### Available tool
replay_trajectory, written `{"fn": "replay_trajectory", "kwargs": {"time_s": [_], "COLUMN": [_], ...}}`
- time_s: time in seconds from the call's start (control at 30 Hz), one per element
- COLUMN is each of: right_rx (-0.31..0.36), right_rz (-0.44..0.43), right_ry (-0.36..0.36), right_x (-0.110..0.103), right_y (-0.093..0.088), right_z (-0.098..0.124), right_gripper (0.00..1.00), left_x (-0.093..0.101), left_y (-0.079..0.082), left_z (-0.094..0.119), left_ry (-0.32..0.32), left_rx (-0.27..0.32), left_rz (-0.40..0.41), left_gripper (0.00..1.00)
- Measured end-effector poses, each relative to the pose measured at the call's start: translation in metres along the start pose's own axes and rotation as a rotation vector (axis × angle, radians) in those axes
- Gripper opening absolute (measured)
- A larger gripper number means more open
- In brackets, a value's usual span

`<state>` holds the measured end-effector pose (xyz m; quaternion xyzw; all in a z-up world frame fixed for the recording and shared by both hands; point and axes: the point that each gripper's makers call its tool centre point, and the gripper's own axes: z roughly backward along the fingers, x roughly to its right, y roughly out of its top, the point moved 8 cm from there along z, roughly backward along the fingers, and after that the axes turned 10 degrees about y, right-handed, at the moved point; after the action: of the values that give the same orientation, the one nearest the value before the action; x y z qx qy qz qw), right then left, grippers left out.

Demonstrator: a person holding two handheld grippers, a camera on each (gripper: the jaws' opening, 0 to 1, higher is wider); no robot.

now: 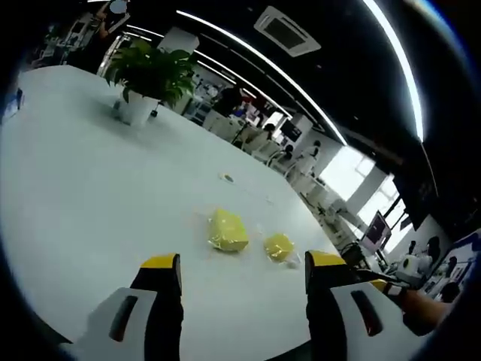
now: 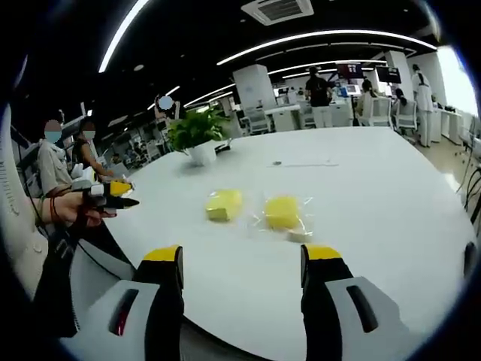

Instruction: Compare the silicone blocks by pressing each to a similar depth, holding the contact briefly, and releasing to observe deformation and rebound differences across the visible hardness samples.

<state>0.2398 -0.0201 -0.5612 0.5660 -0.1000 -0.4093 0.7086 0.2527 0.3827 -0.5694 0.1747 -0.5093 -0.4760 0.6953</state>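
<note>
Hovering above the white table [image 1: 90, 195], you have not yet touched either sample: both of your grippers are held clear of the surface, with the 2 yellow silicone blocks lying ahead of them. In the left gripper view, the left gripper [image 1: 242, 269] has its jaws spread wide with nothing between them, and the larger block [image 1: 228, 230] sits just beyond the gap, the smaller block [image 1: 279, 247] near it toward the right jaw. In the right gripper view, the right gripper [image 2: 241, 262] is likewise spread and empty, facing the same 2 blocks side by side, each resting in a clear wrapper. Your left gripper also appears at the left of that view, held in your hand [image 2: 71, 207], off the table edge. A potted plant [image 2: 197, 135] stands well behind the blocks. This looks like the approach before the first press. Next, I judge you need to pick 1 block, bring a jaw tip down onto its top face, and stop at a depth you can repeat on the other.
</note>
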Motion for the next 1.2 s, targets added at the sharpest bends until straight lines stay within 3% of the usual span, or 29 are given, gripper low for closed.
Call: {"fn": "replay_trajectory", "kwargs": {"time_s": [0.4,0.77,1.2], "right_rx": [-0.011,-0.013,-0.058], "right_rz": [-0.011,-0.008,-0.007], "right_ry": [-0.001,-0.007,-0.017], "right_x": [0.007,0.01,0.017], "right_y": [-0.002,0.001,0.0], "right_z": [-0.004,-0.006,-0.011], "right_gripper": [0.58,0.58,0.57], "left_x": [-0.004,-0.009,-0.011], "left_y": [0.009,0.012,0.021], "left_z": [-0.01,-0.039,-0.07], "left_ry": [-0.006,-0.034,-0.031], "left_rx": [0.01,-0.021,-0.052], "left_rz": [0.081,0.117,0.124], "left_gripper": [0.66,0.66,0.66]}}
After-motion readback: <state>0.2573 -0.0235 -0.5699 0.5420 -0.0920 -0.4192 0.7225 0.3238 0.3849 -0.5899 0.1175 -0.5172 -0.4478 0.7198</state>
